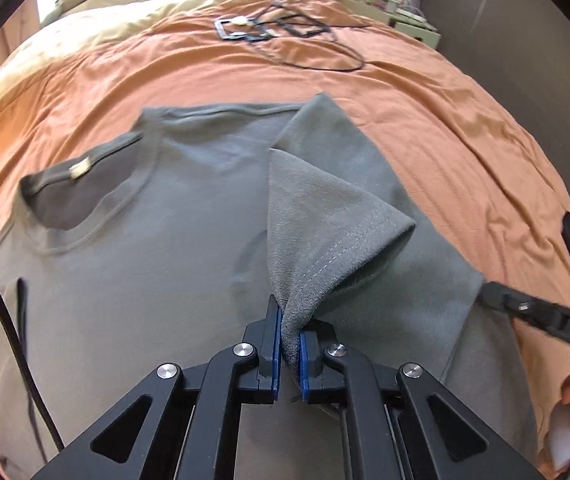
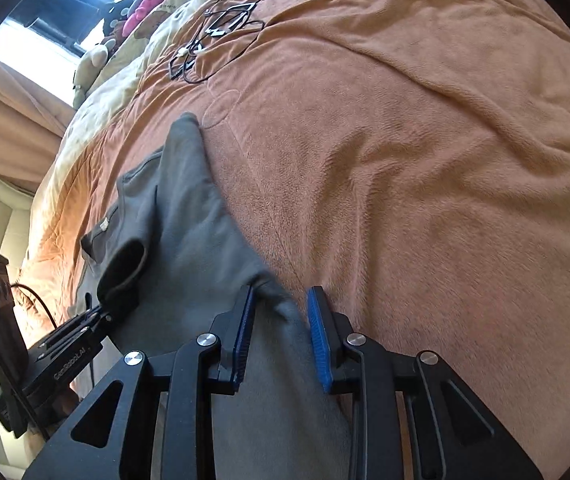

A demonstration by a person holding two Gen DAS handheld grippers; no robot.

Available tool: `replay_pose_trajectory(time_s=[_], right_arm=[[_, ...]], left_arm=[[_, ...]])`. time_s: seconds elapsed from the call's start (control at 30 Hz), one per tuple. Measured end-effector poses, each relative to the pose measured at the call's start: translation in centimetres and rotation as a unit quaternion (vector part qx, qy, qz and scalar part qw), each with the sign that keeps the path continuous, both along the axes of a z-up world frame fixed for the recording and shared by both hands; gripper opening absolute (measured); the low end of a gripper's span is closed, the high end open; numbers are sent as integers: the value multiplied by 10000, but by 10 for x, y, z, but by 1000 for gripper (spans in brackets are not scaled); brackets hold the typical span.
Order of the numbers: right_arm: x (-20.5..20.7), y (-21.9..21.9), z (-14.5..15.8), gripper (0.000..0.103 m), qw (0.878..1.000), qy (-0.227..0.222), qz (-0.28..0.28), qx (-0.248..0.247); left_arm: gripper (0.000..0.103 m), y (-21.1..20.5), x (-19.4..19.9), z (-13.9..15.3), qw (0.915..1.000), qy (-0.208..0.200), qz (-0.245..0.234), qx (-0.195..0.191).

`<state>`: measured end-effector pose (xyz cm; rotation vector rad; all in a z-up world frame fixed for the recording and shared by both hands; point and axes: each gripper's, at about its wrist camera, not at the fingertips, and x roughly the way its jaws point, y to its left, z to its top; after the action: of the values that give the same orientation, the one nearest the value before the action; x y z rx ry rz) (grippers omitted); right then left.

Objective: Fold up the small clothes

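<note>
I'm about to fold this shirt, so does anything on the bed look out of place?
Yes: a tangle of black cables and frames lies on the orange blanket beyond the grey T-shirt. It is clear of the shirt, but odd on a folding surface.

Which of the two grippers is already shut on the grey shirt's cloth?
The left gripper: it pinches the T-shirt sleeve hem. The right gripper stands apart.

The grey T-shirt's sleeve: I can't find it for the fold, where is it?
In the left wrist view, the sleeve is lifted over the shirt's chest, its hem pinched by the left gripper.
</note>
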<state>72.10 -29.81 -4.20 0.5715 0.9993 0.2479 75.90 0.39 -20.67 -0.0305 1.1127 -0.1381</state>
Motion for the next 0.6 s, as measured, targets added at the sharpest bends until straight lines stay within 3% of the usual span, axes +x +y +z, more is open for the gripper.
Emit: replay_pose_trajectory(time_s=[0.07,0.17,0.23,0.3,0.4,0.6], right_arm=[[-2,-2,6,24,9999,-102,-48,59],[-4,-1,16,26,9991,-359,-76,214],[-4,3,18,26,9989,-441,-50,159],[-1,12,19,26,9988,-477,74,20],[3,25,12,26,9985,-443,272,-165],[9,31,5,26,9962,-224,295,-783]], left_arm=[[7,8,2,-5,9996,183,63,-199],[10,20,3,-7,9992,228,289,-145],[18,28,4,-6,9990,175,363,-194],[36,35,5,-4,9988,69,466,-159],[46,49,6,2,9972,-125,716,-157],[48,83,5,5,9884,-110,1398,-585]])
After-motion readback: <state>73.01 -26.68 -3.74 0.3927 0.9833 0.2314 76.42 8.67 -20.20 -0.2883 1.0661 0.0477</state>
